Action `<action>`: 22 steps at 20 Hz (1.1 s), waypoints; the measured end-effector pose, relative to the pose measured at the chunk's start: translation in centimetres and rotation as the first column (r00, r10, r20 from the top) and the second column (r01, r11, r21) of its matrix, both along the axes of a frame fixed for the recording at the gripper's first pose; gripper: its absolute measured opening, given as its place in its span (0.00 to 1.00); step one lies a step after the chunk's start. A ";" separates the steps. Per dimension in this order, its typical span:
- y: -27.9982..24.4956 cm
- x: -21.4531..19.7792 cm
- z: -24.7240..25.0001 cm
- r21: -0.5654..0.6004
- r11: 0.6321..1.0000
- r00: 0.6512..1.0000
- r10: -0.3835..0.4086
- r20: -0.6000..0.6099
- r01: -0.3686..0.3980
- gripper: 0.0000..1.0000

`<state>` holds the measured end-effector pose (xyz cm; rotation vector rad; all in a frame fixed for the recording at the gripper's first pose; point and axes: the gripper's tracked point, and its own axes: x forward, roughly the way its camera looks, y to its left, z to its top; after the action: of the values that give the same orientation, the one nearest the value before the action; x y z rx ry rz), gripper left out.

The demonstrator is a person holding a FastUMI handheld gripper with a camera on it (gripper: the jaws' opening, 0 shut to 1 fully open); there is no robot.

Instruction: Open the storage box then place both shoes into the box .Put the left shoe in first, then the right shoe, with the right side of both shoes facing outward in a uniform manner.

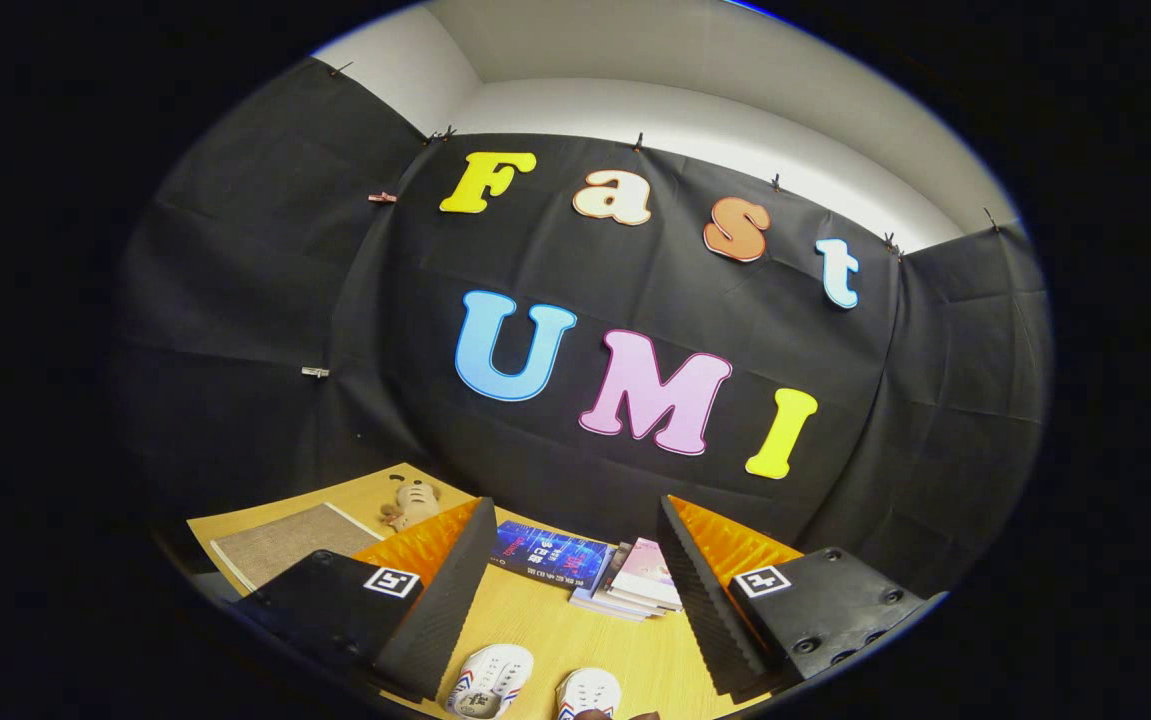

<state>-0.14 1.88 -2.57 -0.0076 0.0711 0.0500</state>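
Two small white shoes (535,682) with red and blue side stripes lie side by side on the wooden table (545,620), low between the gripper's fingers and close under them; only their toe ends can be seen, so which is left and which is right cannot be told. Neither shoe is held or inside anything, so by this evidence the task looks barely begun: box still to be opened, both shoes still to be placed. The gripper (575,575) is released, its two fingers spread wide with nothing between the pads. Beyond the fingers lie a blue book (547,552) and a stack of books (635,585); further off sit a small plush toy (411,505) and a woven mat (280,545).
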 end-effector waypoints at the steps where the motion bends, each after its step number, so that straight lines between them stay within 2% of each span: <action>1: 0.3 0.1 -0.1 0.012 1.000 1.000 0.012 -0.003 -0.012 0.98; 3: 1.9 0.3 -0.6 0.070 0.995 0.997 0.077 -0.025 -0.075 0.98; 5: 4.1 0.4 -1.4 0.157 0.974 0.983 0.175 -0.061 -0.164 0.98; 7: 6.3 0.4 -2.1 0.252 0.936 0.957 0.277 -0.088 -0.248 0.98; 8: 7.5 0.5 -2.8 0.308 0.905 0.936 0.337 -0.104 -0.292 0.98; 11: 11.2 0.0 -5.2 0.477 0.788 0.846 0.511 -0.153 -0.390 0.98; 14: 14.2 0.0 -7.9 0.635 0.654 0.747 0.641 -0.177 -0.411 0.99; 18: 17.2 0.4 -10.4 0.827 0.429 0.613 0.779 -0.135 -0.364 0.99; 20: 18.1 0.8 -11.5 0.884 0.338 0.563 0.820 -0.107 -0.324 0.98; 22: 19.1 1.3 -13.2 0.920 0.270 0.523 0.848 -0.089 -0.282 0.98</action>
<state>1.18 21.01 -15.75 1.0124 0.6981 0.9267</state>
